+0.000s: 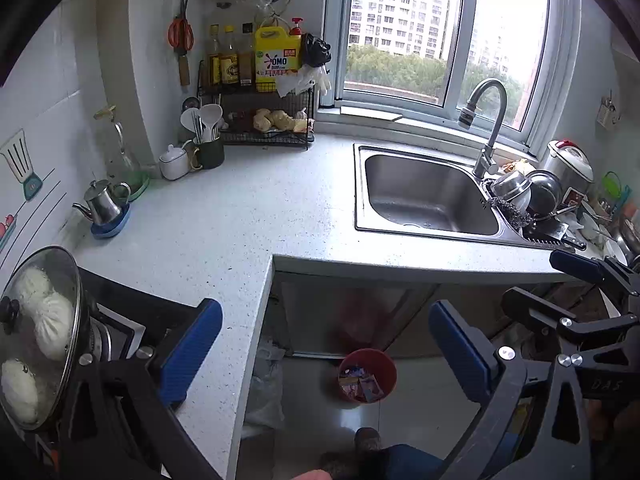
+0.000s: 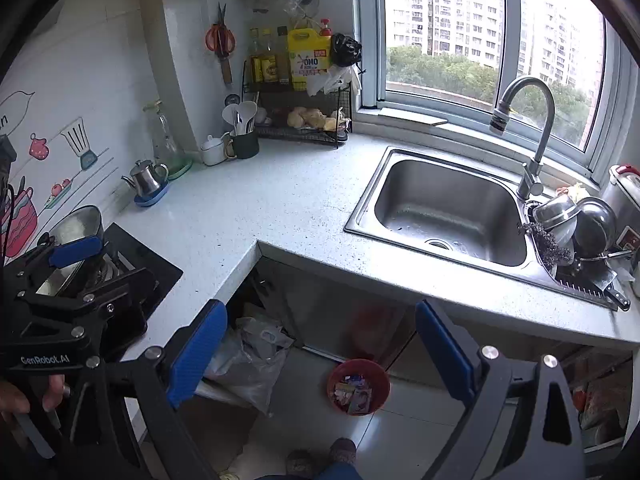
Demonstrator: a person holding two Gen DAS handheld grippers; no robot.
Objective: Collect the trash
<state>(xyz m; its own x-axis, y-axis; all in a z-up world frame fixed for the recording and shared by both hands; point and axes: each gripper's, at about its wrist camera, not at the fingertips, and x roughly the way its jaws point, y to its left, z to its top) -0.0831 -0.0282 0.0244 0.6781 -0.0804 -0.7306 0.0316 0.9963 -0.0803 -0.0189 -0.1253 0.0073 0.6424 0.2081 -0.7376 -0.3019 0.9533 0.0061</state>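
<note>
On the floor below the counter stands a small red bin with colourful wrappers lying inside it. In its own view my left gripper is open, blue pads wide apart with the bin showing in the gap far below. My right gripper is open too, framing the same bin from above. Neither one holds anything. At the right edge of the left wrist view the right gripper shows; the left gripper shows at the left of the right wrist view, over the stove.
An L-shaped speckled counter carries a steel sink, dishes at the right and a rack of bottles. A lidded pot sits on the stove. A plastic bag lies under the counter. A foot stands near the bin.
</note>
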